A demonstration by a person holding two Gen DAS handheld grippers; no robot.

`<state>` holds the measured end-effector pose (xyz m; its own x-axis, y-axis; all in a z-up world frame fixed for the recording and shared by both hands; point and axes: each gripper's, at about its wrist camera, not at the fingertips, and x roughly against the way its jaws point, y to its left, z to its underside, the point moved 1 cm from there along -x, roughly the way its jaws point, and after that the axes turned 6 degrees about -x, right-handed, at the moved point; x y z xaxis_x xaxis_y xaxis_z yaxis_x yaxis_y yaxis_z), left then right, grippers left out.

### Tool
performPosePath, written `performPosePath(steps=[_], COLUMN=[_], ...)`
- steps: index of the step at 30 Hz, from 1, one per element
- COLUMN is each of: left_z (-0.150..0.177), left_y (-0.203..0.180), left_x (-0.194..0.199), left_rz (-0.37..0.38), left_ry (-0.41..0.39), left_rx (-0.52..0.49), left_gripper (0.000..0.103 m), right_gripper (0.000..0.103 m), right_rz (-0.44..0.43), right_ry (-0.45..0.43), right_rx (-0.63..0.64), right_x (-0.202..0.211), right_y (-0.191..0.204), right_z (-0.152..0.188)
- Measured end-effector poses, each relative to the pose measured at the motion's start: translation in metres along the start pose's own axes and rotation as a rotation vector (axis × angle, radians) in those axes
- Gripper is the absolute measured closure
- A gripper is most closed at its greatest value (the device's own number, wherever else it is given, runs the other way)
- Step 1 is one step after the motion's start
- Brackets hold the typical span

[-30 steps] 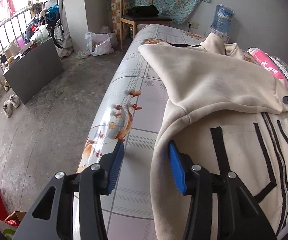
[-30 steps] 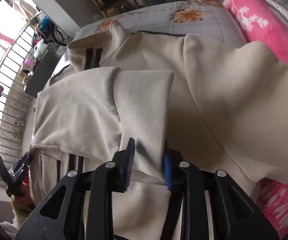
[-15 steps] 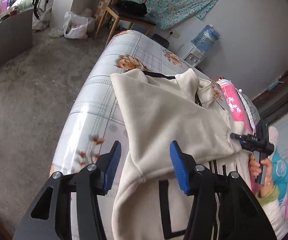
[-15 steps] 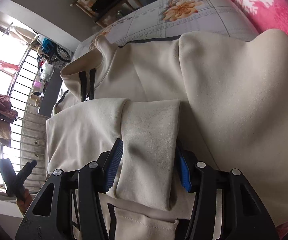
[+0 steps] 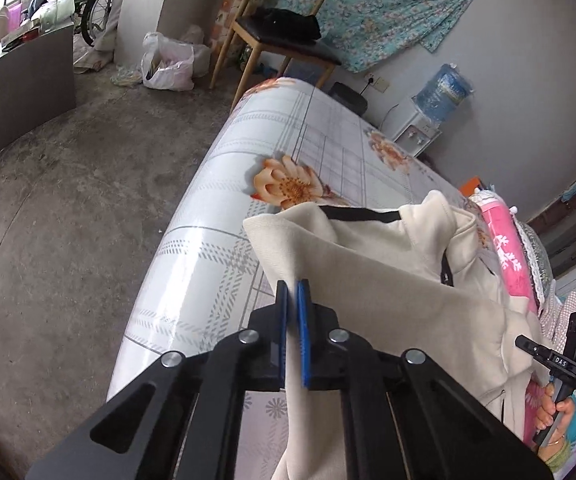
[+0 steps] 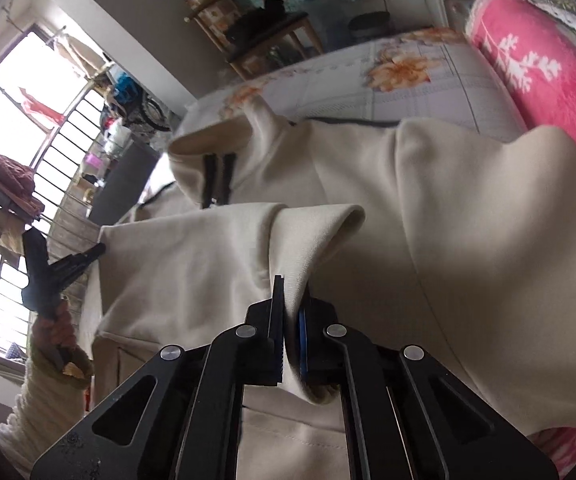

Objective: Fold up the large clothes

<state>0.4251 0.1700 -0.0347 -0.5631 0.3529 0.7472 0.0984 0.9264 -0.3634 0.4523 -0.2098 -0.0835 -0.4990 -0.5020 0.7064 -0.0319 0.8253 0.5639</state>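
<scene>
A large cream hoodie (image 5: 388, 280) with black trim lies folded over on a bed (image 5: 215, 248) with a floral grid-pattern sheet. My left gripper (image 5: 292, 300) is shut on the hoodie's left edge and lifts it off the sheet. My right gripper (image 6: 290, 304) is shut on a fold of the same hoodie (image 6: 468, 220), which bunches up over its blue pads. The right gripper (image 5: 560, 360) also shows at the far right of the left wrist view, and the left gripper (image 6: 55, 268) at the left of the right wrist view.
A pink blanket (image 6: 540, 76) lies along the bed's far side. A wooden chair (image 5: 283, 40) stands beyond the bed's end, with a white plastic bag (image 5: 167, 64) and a grey cabinet (image 5: 19, 92) on the concrete floor. A water dispenser (image 5: 436, 108) stands by the wall.
Both grippers have closed on the hoodie: the left on its left edge, the right on the fold. The left gripper has moved further along the bed and raised the cloth.
</scene>
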Motion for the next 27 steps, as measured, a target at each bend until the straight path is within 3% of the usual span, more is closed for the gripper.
performPosePath(steps=[3,7,12,15,18,23,27], left_z=[-0.003,0.004,0.009,0.009,0.018,0.075,0.119], left_y=[0.014,0.034,0.04,0.032,0.012,-0.042,-0.064], left_x=[0.001,-0.02,-0.028,-0.016,0.011,0.043,0.049], left_rz=[-0.003,0.02,0.021,-0.042,-0.064,-0.017,-0.083], left_ry=[-0.003,0.047,0.047,0.042,0.013,0.067,0.098], left_rx=[0.015,0.068,0.069,0.028,-0.083,-0.371,-0.529], left_gripper=[0.098,0.098,0.097,0.093,0.088,0.058,0.058], right_gripper=[0.099,0.099,0.099,0.099,0.099,0.099,0.099], right_rz=[-0.057,0.014,0.072,0.073,0.076,0.078,0.037], right_ry=[-0.03,0.012,0.065,0.062,0.064,0.069,0.037], right_rx=[0.016,-0.004,-0.045,-0.056,-0.053,-0.06,-0.068], right_x=[0.013,-0.009,-0.037,-0.038,-0.037,-0.038,-0.025], right_y=[0.008,-0.005,-0.028,-0.029,-0.028,-0.027,-0.019], right_z=[-0.004,-0.005,0.0,0.0,0.0,-0.001,-0.002])
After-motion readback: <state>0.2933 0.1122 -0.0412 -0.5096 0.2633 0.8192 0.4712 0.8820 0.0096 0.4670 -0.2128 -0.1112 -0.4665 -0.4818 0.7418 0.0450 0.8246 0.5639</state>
